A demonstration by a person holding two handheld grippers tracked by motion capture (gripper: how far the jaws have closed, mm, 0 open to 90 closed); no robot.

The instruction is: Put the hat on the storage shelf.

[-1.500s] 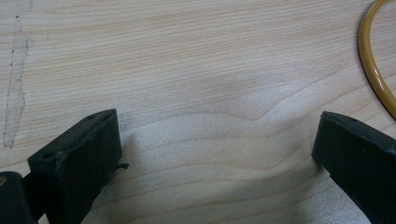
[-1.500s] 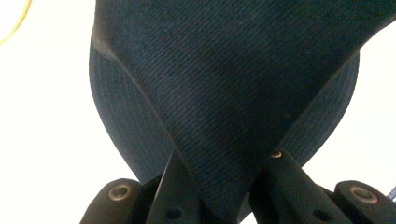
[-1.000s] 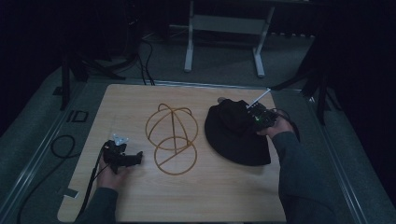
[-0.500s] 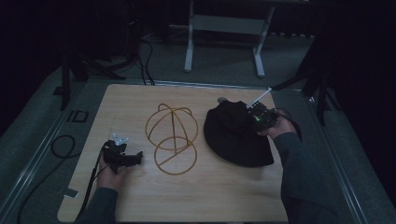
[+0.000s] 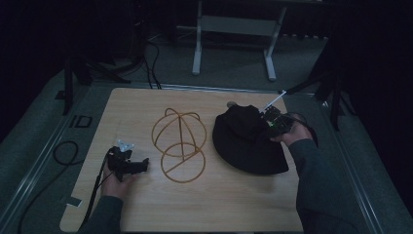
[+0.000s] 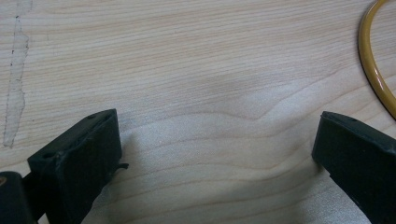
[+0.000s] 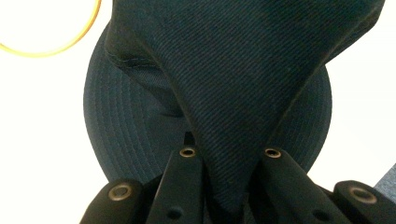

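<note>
A dark wide-brimmed hat (image 5: 248,139) lies on the right half of the wooden table (image 5: 146,102). My right gripper (image 5: 269,123) is shut on a fold of the crown, and in the right gripper view the hat's fabric (image 7: 233,70) rises pinched between both jaws, with the brim spread underneath. A yellow wire hat stand (image 5: 178,144), a dome frame on a ring base, sits mid-table. My left gripper (image 5: 142,165) rests low on the table left of the stand, jaws wide apart with bare wood between them. An arc of the yellow wire stand (image 6: 373,70) curves past the upper right in the left gripper view.
A grey metal frame (image 5: 234,29) stands on the floor beyond the table. Cables (image 5: 63,151) trail on the floor at the left. Black tripod legs (image 5: 336,92) rise near the table's far right corner.
The hat's brim has shifted slightly under my right gripper's hold. The left gripper has stayed in place.
</note>
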